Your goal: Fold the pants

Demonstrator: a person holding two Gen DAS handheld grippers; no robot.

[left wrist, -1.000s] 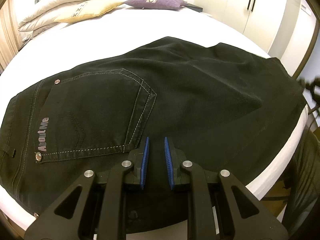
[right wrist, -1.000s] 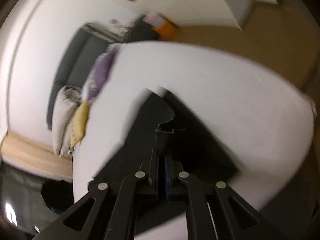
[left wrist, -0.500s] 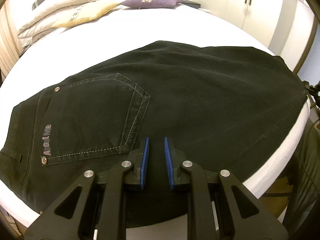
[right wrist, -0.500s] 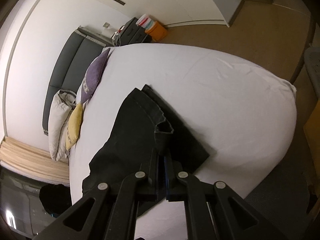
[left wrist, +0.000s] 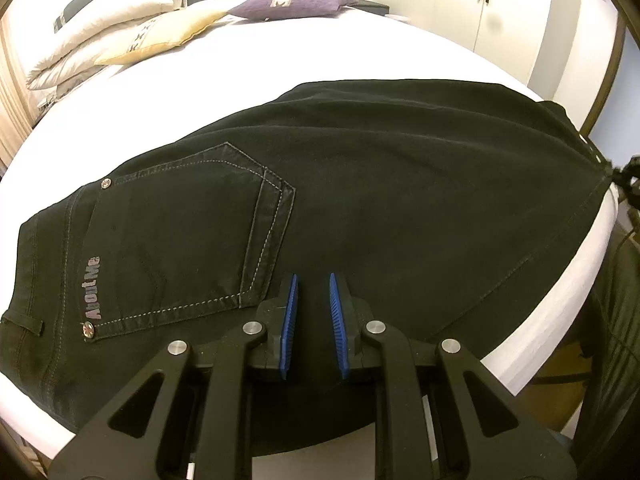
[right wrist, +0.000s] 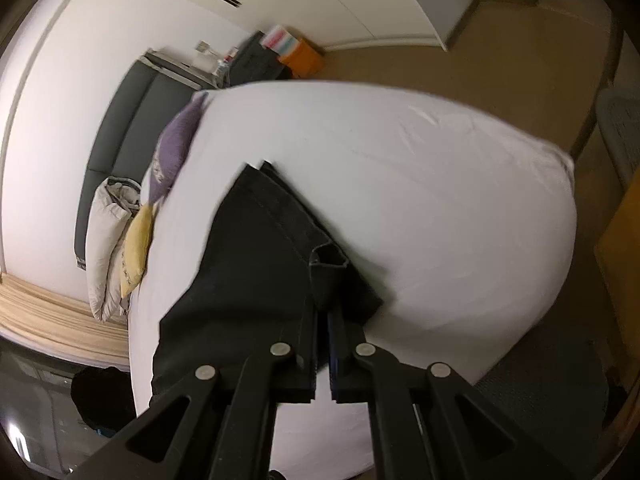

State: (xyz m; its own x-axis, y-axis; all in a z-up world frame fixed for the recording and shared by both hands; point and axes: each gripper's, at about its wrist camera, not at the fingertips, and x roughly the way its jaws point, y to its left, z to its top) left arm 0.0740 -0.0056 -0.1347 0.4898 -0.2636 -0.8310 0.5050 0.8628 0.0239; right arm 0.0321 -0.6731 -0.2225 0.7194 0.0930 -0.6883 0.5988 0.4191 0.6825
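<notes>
The left gripper clamps the near edge of the black pants, cloth filling the narrow gap between its blue pads. The right gripper is pinched tight on the hem corner. The pants lie spread across the white bed, pillows at its far end.

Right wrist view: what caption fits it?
Right gripper shut on hem of black pants lying on white bed.

One pair of pants, one bed, four pillows, two claws.
</notes>
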